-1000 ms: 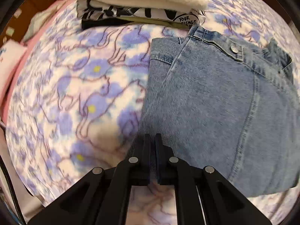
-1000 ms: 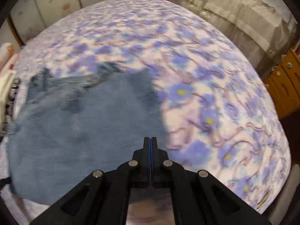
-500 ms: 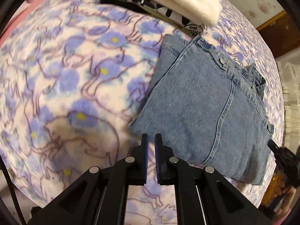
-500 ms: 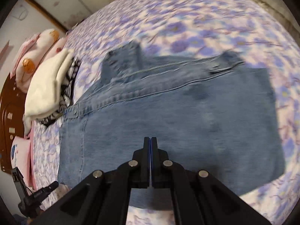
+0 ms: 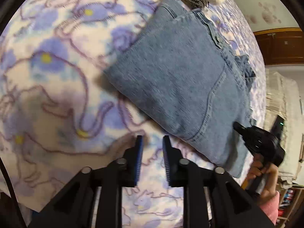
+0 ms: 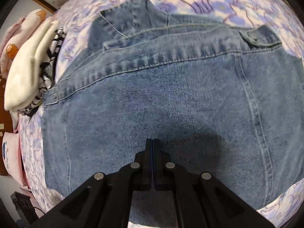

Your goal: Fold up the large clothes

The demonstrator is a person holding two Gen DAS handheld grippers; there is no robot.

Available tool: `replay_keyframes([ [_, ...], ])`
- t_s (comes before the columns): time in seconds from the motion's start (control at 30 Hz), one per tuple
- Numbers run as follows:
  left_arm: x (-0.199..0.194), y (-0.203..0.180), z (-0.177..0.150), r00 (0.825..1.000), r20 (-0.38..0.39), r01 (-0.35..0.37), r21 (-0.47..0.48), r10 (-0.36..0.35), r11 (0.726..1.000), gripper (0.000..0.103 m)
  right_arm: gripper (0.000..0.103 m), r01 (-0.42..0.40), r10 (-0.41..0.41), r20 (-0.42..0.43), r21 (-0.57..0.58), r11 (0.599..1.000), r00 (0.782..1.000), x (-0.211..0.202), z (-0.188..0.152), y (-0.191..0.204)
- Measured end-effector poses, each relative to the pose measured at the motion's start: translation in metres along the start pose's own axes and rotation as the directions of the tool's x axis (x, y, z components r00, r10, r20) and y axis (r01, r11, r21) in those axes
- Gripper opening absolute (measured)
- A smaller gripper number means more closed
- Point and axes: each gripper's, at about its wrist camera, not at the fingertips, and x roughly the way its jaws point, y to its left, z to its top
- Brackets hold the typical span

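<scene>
Your denim garment [image 6: 171,102]: faded blue, paler stitching
Your bedspread [image 5: 57,76]: white, purple-blue flowers, yellow centres
Your gripper pads [image 5: 139,157]: blue
Your folded stack [image 6: 26,70]: cream over black-and-white print

Open floral bedspread [image 5: 57,98] lies free to the left of the folded denim jacket [image 5: 180,76]. A stack of folded clothes [image 6: 28,66] blocks the jacket's far end, just beside it. The right gripper [image 5: 258,140] stands over the jacket's near corner.

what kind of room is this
Most likely a bedroom in a home. The folded jeans lie on a bed under a purple flowered blanket, folded clothes are stacked beside them, and dark wooden furniture stands by the wall.
</scene>
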Motion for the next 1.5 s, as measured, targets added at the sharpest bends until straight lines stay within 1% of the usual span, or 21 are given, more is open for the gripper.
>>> replay_keyframes([
  [0.07, 0.002, -0.002, -0.001, 1.000, 0.000, 0.028, 0.001, -0.028, 1.000, 0.020, 0.000, -0.010, 0.010, -0.028, 0.011, 1.000, 1.000, 0.008, 0.003, -0.003],
  [0.17, 0.006, -0.003, -0.001, 0.997, -0.011, 0.075, -0.007, -0.075, 0.997, 0.020, 0.000, -0.015, 0.013, -0.060, -0.020, 1.000, 0.998, 0.016, 0.006, -0.004],
  [0.27, 0.006, -0.005, 0.002, 0.988, -0.015, 0.155, -0.016, -0.155, 0.988, 0.020, 0.000, -0.019, 0.015, -0.077, -0.046, 0.999, 0.997, 0.019, 0.007, -0.002],
  [0.33, 0.008, -0.006, 0.005, 0.979, -0.019, 0.203, -0.013, -0.203, 0.979, 0.025, 0.000, -0.025, 0.021, -0.079, -0.042, 0.999, 0.997, 0.018, 0.009, -0.002],
  [0.4, 0.016, -0.008, 0.010, 0.976, -0.032, 0.215, -0.021, -0.216, 0.976, 0.031, 0.000, -0.036, 0.033, -0.078, -0.033, 0.999, 0.996, 0.019, 0.009, -0.002],
  [0.47, 0.022, -0.007, 0.017, 0.971, -0.030, 0.237, -0.045, -0.239, 0.970, 0.031, 0.000, -0.051, 0.050, -0.074, -0.017, 0.999, 0.996, 0.019, 0.009, -0.006],
  [0.53, 0.029, -0.004, 0.023, 0.964, -0.027, 0.262, -0.077, -0.265, 0.962, 0.035, 0.000, -0.063, 0.062, -0.072, -0.008, 0.998, 0.995, 0.019, 0.010, -0.008],
  [0.57, 0.033, -0.003, 0.024, 0.960, -0.028, 0.276, -0.080, -0.279, 0.958, 0.040, 0.000, -0.068, 0.067, -0.072, -0.005, 0.998, 0.995, 0.018, 0.011, -0.011],
  [0.6, 0.037, -0.003, 0.026, 0.954, -0.026, 0.297, -0.077, -0.300, 0.952, 0.045, 0.000, -0.072, 0.071, -0.071, -0.004, 0.997, 0.995, 0.019, 0.011, -0.011],
  [0.67, 0.044, -0.004, 0.031, 0.939, -0.015, 0.342, -0.068, -0.344, 0.937, 0.049, 0.000, -0.078, 0.077, -0.070, -0.005, 0.997, 0.995, 0.018, 0.012, -0.011],
  [0.77, 0.055, -0.003, 0.036, 0.930, -0.013, 0.365, -0.063, -0.367, 0.929, 0.050, 0.000, -0.086, 0.086, -0.068, -0.004, 0.996, 0.994, 0.018, 0.012, -0.012],
  [0.87, 0.063, 0.004, 0.042, 0.919, 0.019, 0.393, -0.096, -0.393, 0.915, 0.052, 0.000, -0.089, 0.089, -0.067, -0.006, 0.996, 0.994, 0.016, 0.011, -0.016],
  [1.0, 0.072, 0.012, 0.054, 0.888, 0.068, 0.460, -0.150, -0.455, 0.875, 0.052, 0.000, -0.091, 0.091, -0.060, -0.007, 0.996, 0.994, 0.017, 0.010, -0.014],
  [1.03, 0.071, 0.013, 0.055, 0.883, 0.077, 0.470, -0.143, -0.463, 0.871, 0.052, 0.000, -0.092, 0.092, -0.058, -0.005, 0.996, 0.994, 0.017, 0.009, -0.013],
  [1.13, 0.069, 0.001, 0.059, 0.877, 0.094, 0.479, -0.103, -0.471, 0.872, 0.052, 0.000, -0.096, 0.096, -0.055, 0.001, 0.995, 0.994, 0.017, 0.008, -0.013],
  [1.2, 0.063, -0.007, 0.062, 0.865, 0.114, 0.498, -0.068, -0.489, 0.865, 0.052, 0.000, -0.095, 0.095, -0.055, -0.002, 0.995, 0.994, 0.017, 0.009, -0.012],
  [1.27, 0.060, -0.018, 0.066, 0.852, 0.135, 0.511, -0.003, -0.506, 0.859, 0.052, 0.000, -0.092, 0.092, -0.053, -0.001, 0.996, 0.994, 0.017, 0.008, -0.012],
  [1.3, 0.061, -0.023, 0.069, 0.848, 0.146, 0.512, 0.019, -0.509, 0.859, 0.052, 0.000, -0.091, 0.091, -0.051, 0.001, 0.996, 0.995, 0.018, 0.008, -0.010],
  [1.33, 0.063, -0.025, 0.072, 0.850, 0.146, 0.509, 0.018, -0.506, 0.860, 0.052, 0.000, -0.090, 0.090, -0.048, 0.003, 0.996, 0.995, 0.017, 0.008, -0.011],
  [1.4, 0.071, -0.021, 0.080, 0.851, 0.159, 0.510, -0.024, -0.501, 0.860, 0.052, 0.000, -0.092, 0.092, -0.043, 0.008, 0.996, 0.995, 0.018, 0.007, -0.011],
  [1.5, 0.079, -0.007, 0.085, 0.816, 0.201, 0.570, -0.115, -0.543, 0.814, 0.051, 0.000, -0.102, 0.103, -0.035, 0.022, 0.995, 0.994, 0.018, 0.006, -0.013],
])
